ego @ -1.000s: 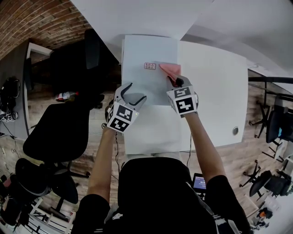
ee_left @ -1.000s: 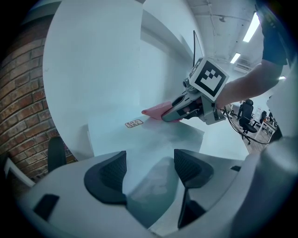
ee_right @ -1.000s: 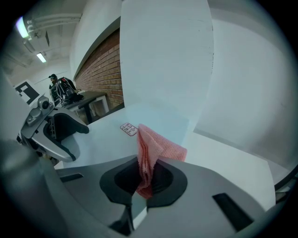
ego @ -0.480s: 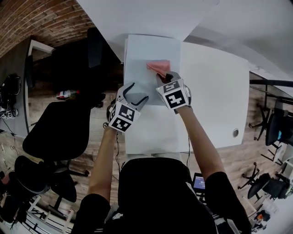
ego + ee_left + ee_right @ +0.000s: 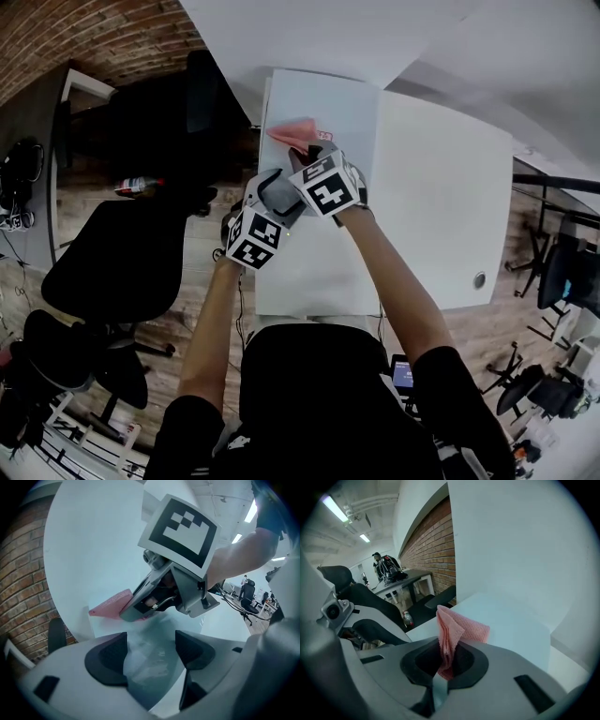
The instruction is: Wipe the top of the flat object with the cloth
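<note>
A flat white panel (image 5: 314, 272) lies on a white table (image 5: 441, 206), in the upper centre of the head view. The right gripper (image 5: 305, 150) reaches across toward the panel's upper left corner. Its jaws are clamped on a folded pink cloth (image 5: 292, 133), which lies against the panel's top close to its left edge.

In the right gripper view, the cloth (image 5: 461, 627) rises from the pinched jaws in the lower centre of the frame and folds over to the right. The pale panel (image 5: 506, 620) spreads out beyond it. The right gripper (image 5: 446, 660) has nothing else in its grip.

The left gripper (image 5: 277, 192) sits just below and left of the right one in the head view, so close that the two overlap there. In the left gripper view its jaws stand apart. Only the panel surface (image 5: 147, 653) shows between them, so the left gripper (image 5: 150, 648) holds nothing. Above them in that view is the right gripper (image 5: 173, 590), with the cloth (image 5: 110, 605) sticking out to its left.

A black office chair (image 5: 112, 262) stands at the left of the head view, and a brick wall (image 5: 84, 28) fills the upper left corner.
</note>
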Action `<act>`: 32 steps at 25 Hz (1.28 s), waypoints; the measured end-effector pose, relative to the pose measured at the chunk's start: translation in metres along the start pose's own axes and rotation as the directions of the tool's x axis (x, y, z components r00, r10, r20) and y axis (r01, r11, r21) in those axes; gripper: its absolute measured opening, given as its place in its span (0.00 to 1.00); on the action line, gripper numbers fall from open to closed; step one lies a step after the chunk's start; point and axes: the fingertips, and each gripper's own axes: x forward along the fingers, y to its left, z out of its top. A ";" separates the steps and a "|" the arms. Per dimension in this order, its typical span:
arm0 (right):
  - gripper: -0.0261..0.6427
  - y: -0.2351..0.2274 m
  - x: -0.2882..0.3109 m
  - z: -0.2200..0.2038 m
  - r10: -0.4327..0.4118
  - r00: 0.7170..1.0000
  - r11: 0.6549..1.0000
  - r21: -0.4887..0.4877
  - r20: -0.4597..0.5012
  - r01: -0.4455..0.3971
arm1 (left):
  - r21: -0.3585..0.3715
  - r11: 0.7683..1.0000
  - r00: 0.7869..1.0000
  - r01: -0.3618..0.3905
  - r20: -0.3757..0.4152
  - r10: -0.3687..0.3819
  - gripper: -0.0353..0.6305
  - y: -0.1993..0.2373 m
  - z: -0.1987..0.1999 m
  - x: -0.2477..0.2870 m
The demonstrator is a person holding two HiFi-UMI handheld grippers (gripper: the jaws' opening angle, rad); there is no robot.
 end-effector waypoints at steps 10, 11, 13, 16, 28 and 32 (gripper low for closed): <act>0.10 0.009 0.007 0.009 0.047 0.999 0.999 0.007 0.027 -0.047 | 0.004 1.000 1.000 0.002 0.005 -0.002 0.53 0.000 -0.001 -0.001; 0.10 0.008 0.007 0.010 0.043 0.999 0.999 0.000 0.030 -0.043 | 0.003 1.000 1.000 0.001 0.004 -0.001 0.53 0.000 -0.001 -0.001; 0.10 0.002 0.007 0.006 0.024 0.999 1.000 0.017 0.028 -0.025 | 0.003 1.000 1.000 0.000 0.002 0.000 0.53 0.000 -0.002 -0.002; 0.10 -0.011 0.003 -0.003 -0.004 1.000 0.999 0.051 0.017 0.003 | 0.004 1.000 1.000 0.000 0.001 0.000 0.53 -0.001 -0.002 -0.001; 0.10 -0.079 -0.024 -0.034 -0.124 0.992 0.976 0.180 -0.001 0.122 | 0.004 1.000 1.000 -0.004 0.000 0.004 0.53 0.001 -0.003 0.000; 0.10 -0.105 -0.037 -0.047 -0.175 0.985 0.959 0.227 -0.008 0.172 | 0.004 1.000 1.000 -0.003 -0.001 0.003 0.53 0.000 -0.003 0.001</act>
